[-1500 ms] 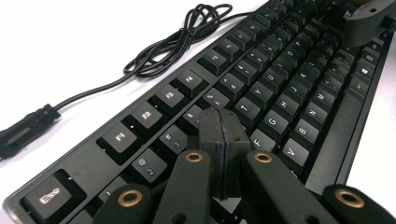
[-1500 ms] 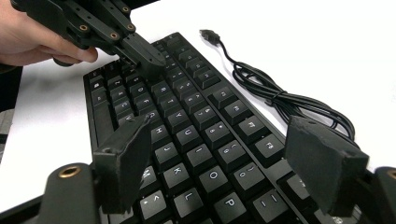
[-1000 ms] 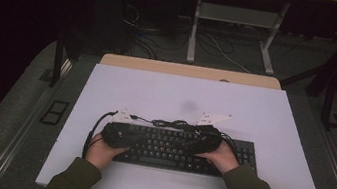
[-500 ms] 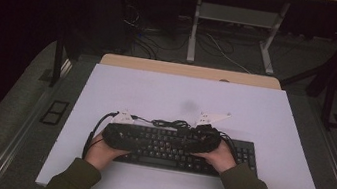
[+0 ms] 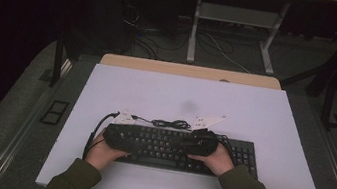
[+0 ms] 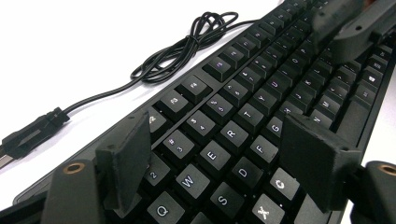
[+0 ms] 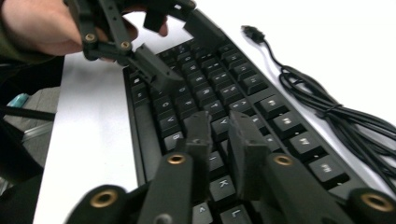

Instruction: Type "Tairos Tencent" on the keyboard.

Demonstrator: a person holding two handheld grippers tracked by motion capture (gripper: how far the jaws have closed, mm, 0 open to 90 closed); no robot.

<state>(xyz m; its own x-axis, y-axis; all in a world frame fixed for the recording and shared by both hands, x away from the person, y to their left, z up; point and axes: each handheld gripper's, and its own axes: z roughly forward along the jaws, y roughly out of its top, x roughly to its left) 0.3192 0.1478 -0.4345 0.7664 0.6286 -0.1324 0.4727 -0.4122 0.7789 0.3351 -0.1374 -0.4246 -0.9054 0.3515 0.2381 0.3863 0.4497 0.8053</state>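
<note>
A black keyboard (image 5: pixel 168 149) lies on the white table (image 5: pixel 181 96), its coiled cable (image 5: pixel 169 123) just behind it. My left gripper (image 5: pixel 135 142) hovers low over the keyboard's left part and points right. In the left gripper view its jaws (image 6: pixel 219 149) have just been opening and stand wide over the letter keys (image 6: pixel 233 130), with nothing between them. My right gripper (image 5: pixel 190 146) points left over the middle keys. Its jaws (image 7: pixel 223 135) have just been closing and are nearly together, holding nothing. Each gripper view shows the other gripper farther along the keyboard (image 7: pixel 182 44) (image 6: pixel 350 28).
The cable (image 6: pixel 187 46) ends in a loose USB plug (image 6: pixel 32 135) on the table beside the keyboard's back edge. A wooden tabletop (image 5: pixel 190 71) adjoins the far edge. Beyond it are desk legs and floor cables (image 5: pixel 223 52). Bare white surface lies behind the keyboard.
Both hands stay over the keyboard in almost the same spots. The jaw movement is too small to make out in the high view.
</note>
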